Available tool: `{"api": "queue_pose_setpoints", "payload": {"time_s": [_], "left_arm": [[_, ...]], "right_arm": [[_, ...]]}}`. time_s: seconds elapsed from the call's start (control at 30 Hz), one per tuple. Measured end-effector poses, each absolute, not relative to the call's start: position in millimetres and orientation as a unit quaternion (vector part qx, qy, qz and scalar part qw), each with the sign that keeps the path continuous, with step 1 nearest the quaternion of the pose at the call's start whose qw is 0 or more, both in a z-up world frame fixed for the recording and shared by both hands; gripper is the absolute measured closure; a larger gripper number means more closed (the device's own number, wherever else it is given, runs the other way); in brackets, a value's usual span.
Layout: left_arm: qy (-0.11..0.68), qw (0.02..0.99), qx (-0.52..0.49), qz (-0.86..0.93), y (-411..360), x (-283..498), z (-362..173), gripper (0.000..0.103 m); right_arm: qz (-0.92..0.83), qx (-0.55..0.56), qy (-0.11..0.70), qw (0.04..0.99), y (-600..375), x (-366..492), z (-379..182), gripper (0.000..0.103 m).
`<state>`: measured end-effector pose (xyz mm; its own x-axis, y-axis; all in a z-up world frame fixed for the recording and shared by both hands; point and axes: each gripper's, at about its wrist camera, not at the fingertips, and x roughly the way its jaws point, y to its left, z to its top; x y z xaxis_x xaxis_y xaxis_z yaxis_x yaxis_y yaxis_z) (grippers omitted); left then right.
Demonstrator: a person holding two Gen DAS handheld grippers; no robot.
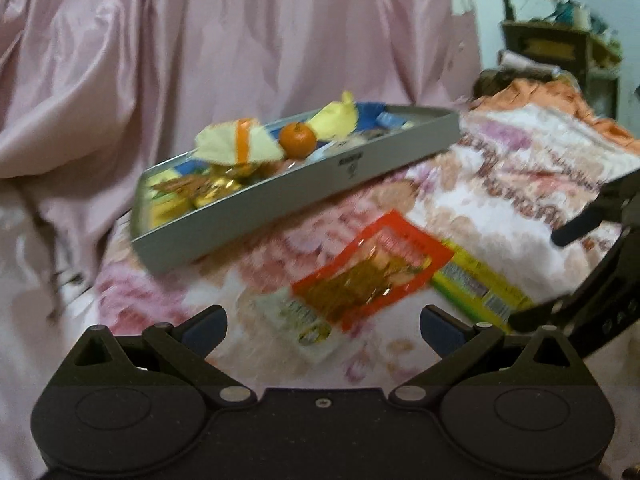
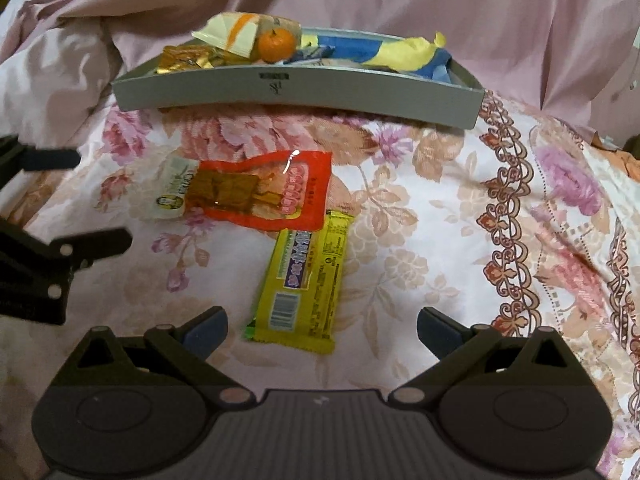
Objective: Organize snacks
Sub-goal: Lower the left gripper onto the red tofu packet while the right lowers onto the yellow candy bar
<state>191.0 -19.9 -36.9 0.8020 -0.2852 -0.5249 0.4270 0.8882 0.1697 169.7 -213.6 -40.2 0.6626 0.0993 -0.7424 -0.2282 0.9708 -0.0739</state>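
Three loose snacks lie on the floral bedspread (image 2: pixel 440 208) in front of a grey tray. The red packet (image 2: pixel 272 192) sits in the middle with a brown block showing through its clear window; its left end overlaps a small white-and-green packet (image 2: pixel 174 188), and its lower right corner lies over the top of a long yellow bar wrapper (image 2: pixel 304 280) that runs toward the right wrist camera, barcode end nearest. In the left wrist view the same three appear blurred: the red packet (image 1: pixel 372 268), the white-and-green packet (image 1: pixel 304 316) below and left of it, and the yellow bar (image 1: pixel 480 284) to its right.

Behind them, the grey tray (image 2: pixel 296 92) rests on the bedspread and already holds a heap of snacks: a small orange (image 2: pixel 276 44), a pale yellow packet with an orange stripe (image 2: pixel 232 32) just to its left, gold-wrapped sweets (image 2: pixel 184 58) at the left end, and a yellow-and-blue bag (image 2: pixel 400 54) toward the right. In the left wrist view the tray (image 1: pixel 312 184) looks tilted, with the orange (image 1: pixel 296 140) standing up near its middle.

The right claw (image 2: pixel 320 328) hangs over the near end of the yellow bar with its fingers spread wide and nothing between them. The left claw (image 1: pixel 324 324) is likewise spread wide and empty, just short of the white-and-green and red packets. Each claw shows at the edge of the other's view.

A rumpled pink sheet (image 2: pixel 440 8) rises behind the tray.
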Motion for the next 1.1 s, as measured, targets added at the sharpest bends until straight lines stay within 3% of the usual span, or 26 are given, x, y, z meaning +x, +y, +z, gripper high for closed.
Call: {"api": "queue_pose_setpoints", "payload": {"time_s": [0.27,0.53,1.1], "left_arm": [[0.224,0.926,0.163,-0.255,-27,224,-55,0.001],[0.218,0.914,0.173,-0.294,-28,248,-67,0.001],[0.295,0.831,0.260,-0.394,-46,284,-80,0.001]], "right_arm": [[0.081,-0.096,0.429,0.894,-209,178,-60,0.000],[0.094,-0.092,0.408,0.904,-202,180,-64,0.000],[0.108,-0.163,0.366,0.910,-182,187,-71,0.000]]}}
